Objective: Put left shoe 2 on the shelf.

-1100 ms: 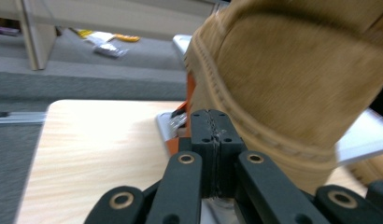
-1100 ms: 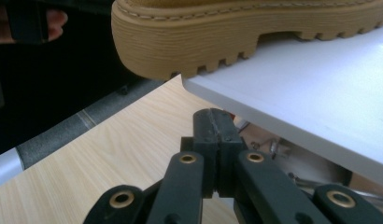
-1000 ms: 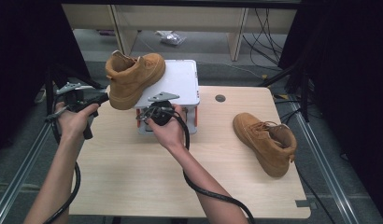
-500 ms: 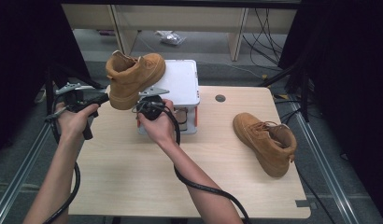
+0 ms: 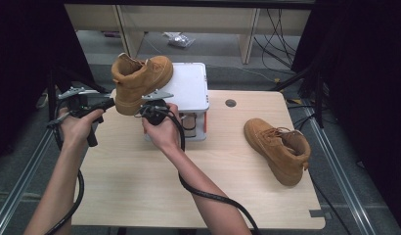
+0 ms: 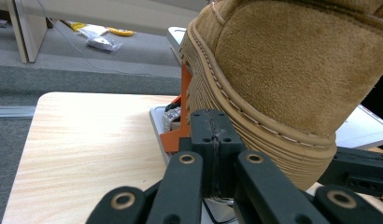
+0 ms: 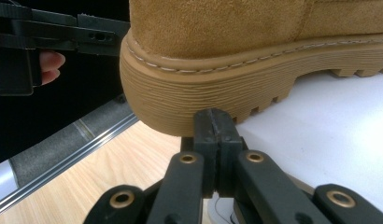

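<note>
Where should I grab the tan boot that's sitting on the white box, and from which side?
Take the boot on the box by its ankle collar, coming from above. It rests sole-down, heel overhanging the white box, so the open collar is the thin edge a tool can pinch. Both tools are shut now and would need opening first.

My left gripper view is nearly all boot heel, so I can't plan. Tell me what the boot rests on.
Observer: The boot has its front on the white box. Its heel overhangs the table.
Operator: Report the right gripper.
Observer: The right gripper is shut with nothing between its jaws. Its tips are close by the heel's sole.
Operator: Name anything else on the table.
Observer: A second boot sits near the right edge.
</note>
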